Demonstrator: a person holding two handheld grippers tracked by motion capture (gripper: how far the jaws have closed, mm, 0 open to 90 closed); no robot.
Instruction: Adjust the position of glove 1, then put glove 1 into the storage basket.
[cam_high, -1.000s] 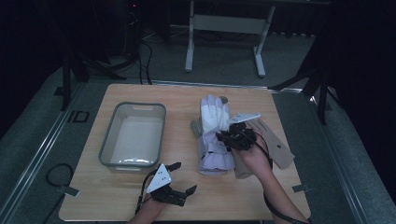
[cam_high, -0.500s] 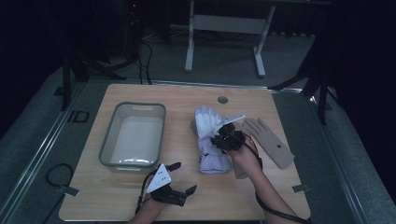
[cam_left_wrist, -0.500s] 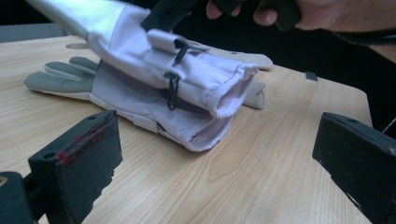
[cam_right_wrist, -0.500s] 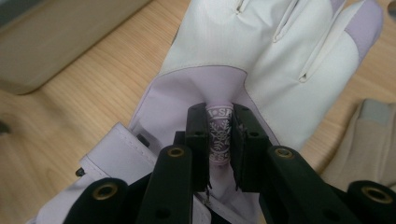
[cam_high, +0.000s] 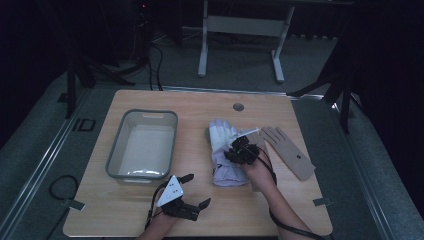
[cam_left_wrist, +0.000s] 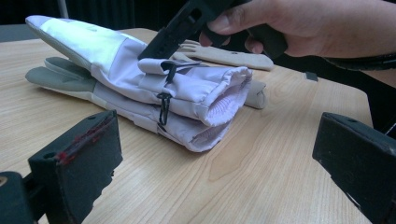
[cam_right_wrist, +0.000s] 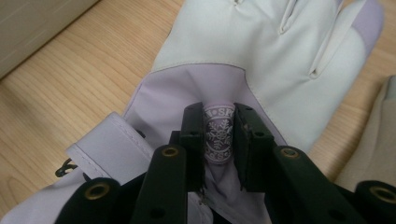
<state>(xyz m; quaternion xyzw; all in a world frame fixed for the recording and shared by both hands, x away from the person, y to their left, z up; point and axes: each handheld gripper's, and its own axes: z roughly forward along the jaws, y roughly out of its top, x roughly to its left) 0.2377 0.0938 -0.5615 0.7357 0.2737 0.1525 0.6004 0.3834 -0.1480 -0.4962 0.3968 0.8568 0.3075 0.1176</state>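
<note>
Two white and lilac ski gloves lie stacked in the middle of the table, cuffs toward me. The upper glove rests on the lower glove. My right gripper points down onto the upper glove. Its jaws have just been opening a little, but a fold of lilac fabric with a snowflake badge still sits pinched between the right gripper pads. In the left gripper view that same right gripper touches the cuff area. My left gripper rests open near the table's front edge; the left gripper jaws are wide apart with nothing between them.
A grey plastic bin stands at the left of the table, and a corner of the bin appears beside the glove. A flat tan hand shape lies right of the gloves. A round grommet sits near the far edge.
My right hand has come down and shifted left onto the upper glove, uncovering the tan hand shape. The left gripper has stayed put.
</note>
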